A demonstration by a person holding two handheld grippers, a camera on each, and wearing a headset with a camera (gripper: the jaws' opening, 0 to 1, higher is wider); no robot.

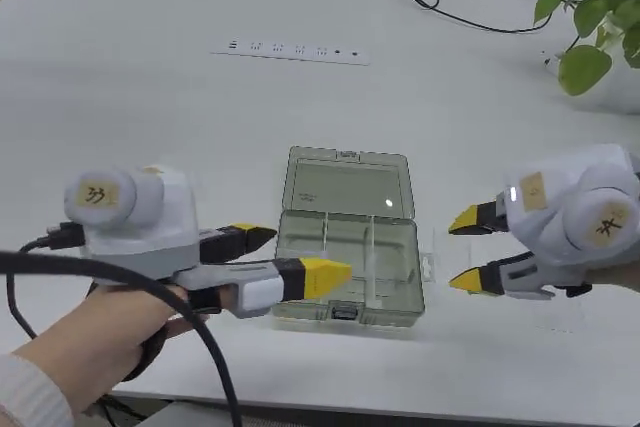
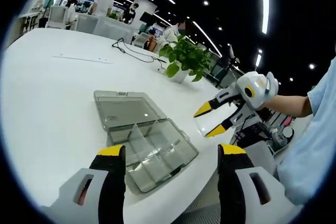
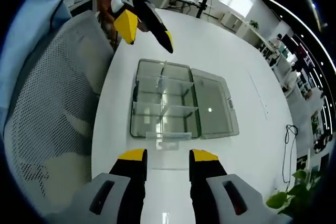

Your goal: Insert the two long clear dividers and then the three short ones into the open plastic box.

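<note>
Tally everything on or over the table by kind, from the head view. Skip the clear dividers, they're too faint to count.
Grippers: 2, the left gripper and the right gripper, both with jaws apart
Plastic box: 1, lid open
Power strip: 1
Cable: 1, black
Plant: 1
Total: 6

The left hand-held gripper is covering the near-left corner of the plastic box; the plant is running off the right edge.
</note>
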